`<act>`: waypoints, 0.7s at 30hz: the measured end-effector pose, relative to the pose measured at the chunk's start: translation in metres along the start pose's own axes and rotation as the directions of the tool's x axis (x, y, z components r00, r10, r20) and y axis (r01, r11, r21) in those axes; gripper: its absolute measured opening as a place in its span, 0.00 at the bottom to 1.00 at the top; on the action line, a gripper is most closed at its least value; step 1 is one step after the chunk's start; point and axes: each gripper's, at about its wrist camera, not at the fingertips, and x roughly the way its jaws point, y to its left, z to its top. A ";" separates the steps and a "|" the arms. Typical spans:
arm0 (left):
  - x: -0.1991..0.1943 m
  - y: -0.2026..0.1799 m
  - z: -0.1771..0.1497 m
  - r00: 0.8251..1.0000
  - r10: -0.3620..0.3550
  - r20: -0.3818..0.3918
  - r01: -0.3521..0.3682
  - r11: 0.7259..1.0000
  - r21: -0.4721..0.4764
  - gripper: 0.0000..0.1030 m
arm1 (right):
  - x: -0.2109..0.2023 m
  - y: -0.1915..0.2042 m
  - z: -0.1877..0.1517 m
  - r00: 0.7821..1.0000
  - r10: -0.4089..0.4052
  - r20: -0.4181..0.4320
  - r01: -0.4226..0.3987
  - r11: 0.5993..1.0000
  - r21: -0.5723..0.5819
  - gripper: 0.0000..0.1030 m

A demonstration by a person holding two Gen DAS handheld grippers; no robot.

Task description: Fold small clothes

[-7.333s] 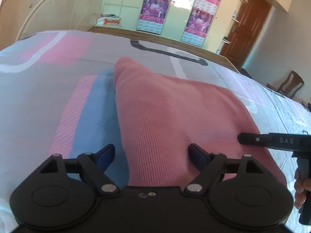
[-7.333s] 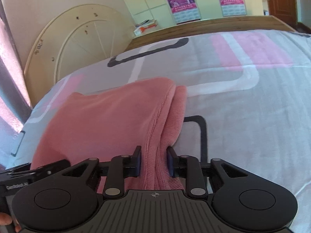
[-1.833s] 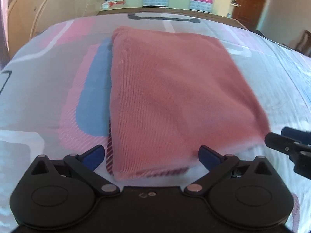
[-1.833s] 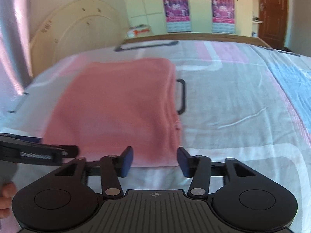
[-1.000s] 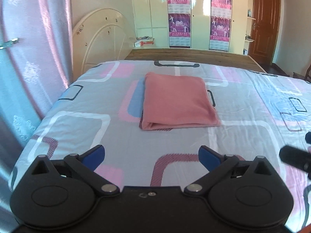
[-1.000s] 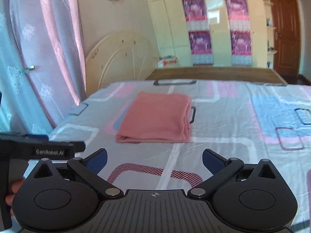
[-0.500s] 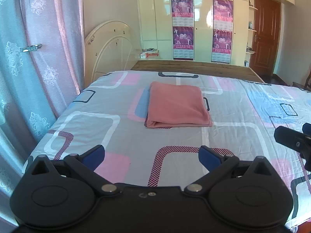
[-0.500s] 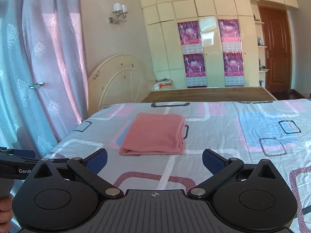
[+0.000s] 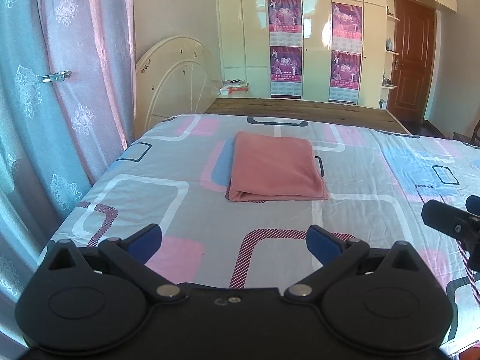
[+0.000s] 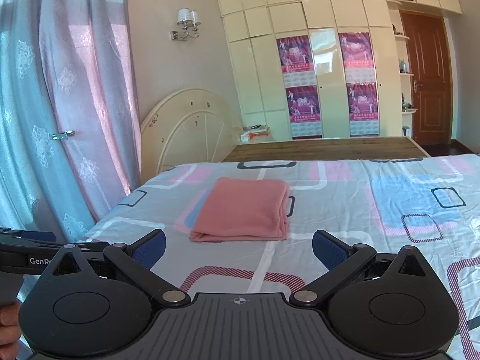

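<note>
A pink knitted garment (image 9: 276,169) lies folded into a flat rectangle on the bed (image 9: 186,216), well ahead of both grippers; it also shows in the right wrist view (image 10: 244,211). My left gripper (image 9: 234,241) is open and empty, held back above the near part of the bed. My right gripper (image 10: 238,247) is open and empty too, far from the garment. The right gripper's tip shows at the right edge of the left wrist view (image 9: 450,220).
The bed sheet (image 10: 390,204) has pink, blue and grey rectangles. A curtain (image 9: 60,90) hangs on the left. A round headboard (image 9: 177,78), a wardrobe with posters (image 9: 315,48) and a brown door (image 9: 414,69) stand beyond the bed.
Both grippers have pulled back and risen away from the folded garment, which now looks smaller and farther off. Both stay open. The garment has not moved.
</note>
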 end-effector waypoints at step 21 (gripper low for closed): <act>0.000 0.000 0.002 1.000 0.003 -0.002 -0.003 1.000 0.001 0.99 | 0.010 -0.003 -0.002 1.000 0.016 -0.021 -0.015 1.000 0.008 1.00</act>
